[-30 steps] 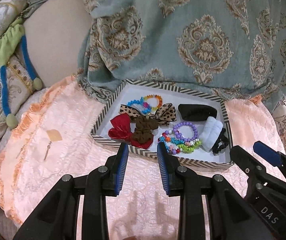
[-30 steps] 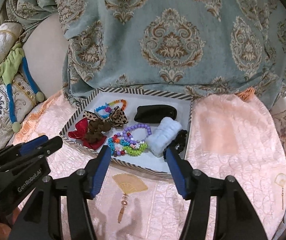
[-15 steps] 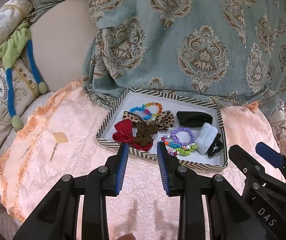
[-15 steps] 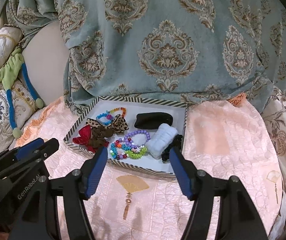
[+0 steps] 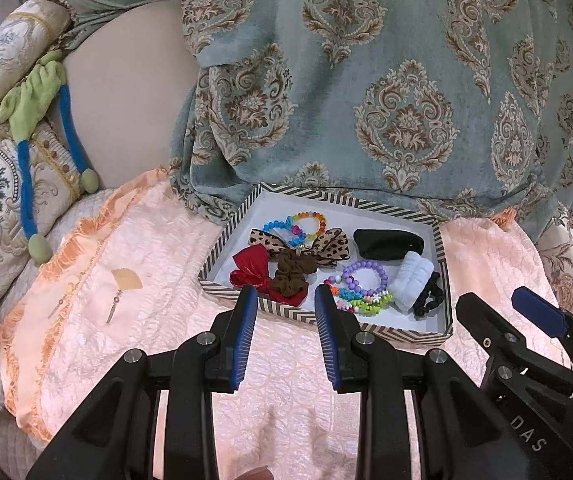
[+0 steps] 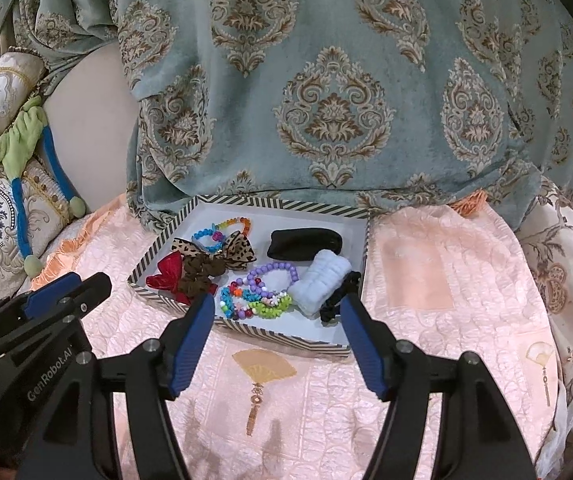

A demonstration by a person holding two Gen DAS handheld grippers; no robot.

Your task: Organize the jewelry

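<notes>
Both grippers empty: left gripper (image 5: 282,312) jaws apart, narrow gap; right gripper (image 6: 274,322) wider, jaws just opened further, nothing between them. Jewelry sits in the striped tray (image 6: 286,338), frame centre. Risk: bead bracelets (image 6: 256,294) tangled together, so grabbing one likely drags its neighbours.

Past my blue finger pads (image 5: 243,340) sits a tray (image 5: 444,248) with a black-and-white chevron rim and white floor. It holds a red bow (image 5: 251,272), a leopard-print bow (image 5: 328,245), a brown scrunchie (image 5: 291,276), a purple bead bracelet (image 5: 366,276), a rainbow bracelet (image 5: 306,220), a white band (image 5: 412,280) and a black scrunchie (image 5: 430,300). Under my fingers lies peach cloth (image 6: 446,280); beyond hangs teal fabric (image 6: 326,60) with gold medallions.
</notes>
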